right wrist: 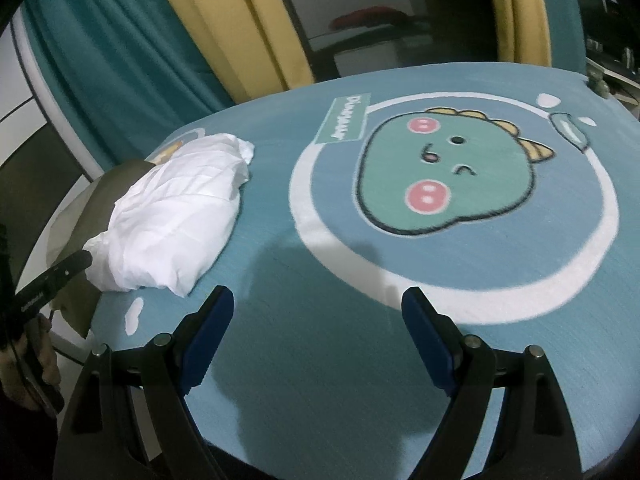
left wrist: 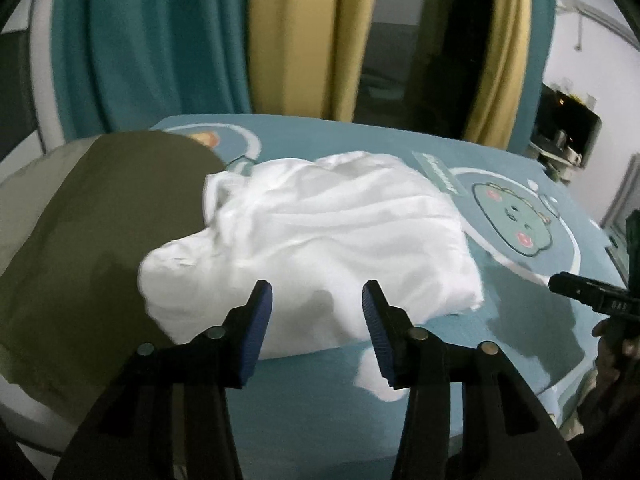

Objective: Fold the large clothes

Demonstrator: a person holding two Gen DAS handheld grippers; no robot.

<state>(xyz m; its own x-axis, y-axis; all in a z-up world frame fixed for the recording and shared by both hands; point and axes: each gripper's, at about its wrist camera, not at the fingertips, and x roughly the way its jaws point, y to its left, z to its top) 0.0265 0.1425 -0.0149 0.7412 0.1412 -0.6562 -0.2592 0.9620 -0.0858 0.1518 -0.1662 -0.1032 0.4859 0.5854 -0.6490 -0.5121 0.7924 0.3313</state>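
The white garment (left wrist: 320,236) is lying bunched and roughly folded on the blue mat (left wrist: 500,320), its creased bulk overlapping the edge of an olive cloth (left wrist: 92,240) that is spreading out to its left. In my right camera the same white garment (right wrist: 172,216) is sitting toward the mat's (right wrist: 320,360) left side, well apart from the dinosaur face (right wrist: 444,176) printed inside a white ring.

My left gripper (left wrist: 317,328) is hovering just in front of the garment's near edge, jaws standing partly apart with nothing between them; the blue pads (left wrist: 256,332) are not touching the fabric as far as I can tell. My right gripper (right wrist: 317,340) is hanging over bare mat, jaws wide apart and gripping nothing, with the garment off to its left.

Each gripper is showing in the other's view: the right one's dark finger is poking in at the right edge of the left camera, and the left one's finger is lying against the garment's lower left corner in the right camera, though I cannot tell whether it is touching.

Behind the mat, teal curtains (left wrist: 160,40) and yellow curtains (left wrist: 304,32) are hanging.
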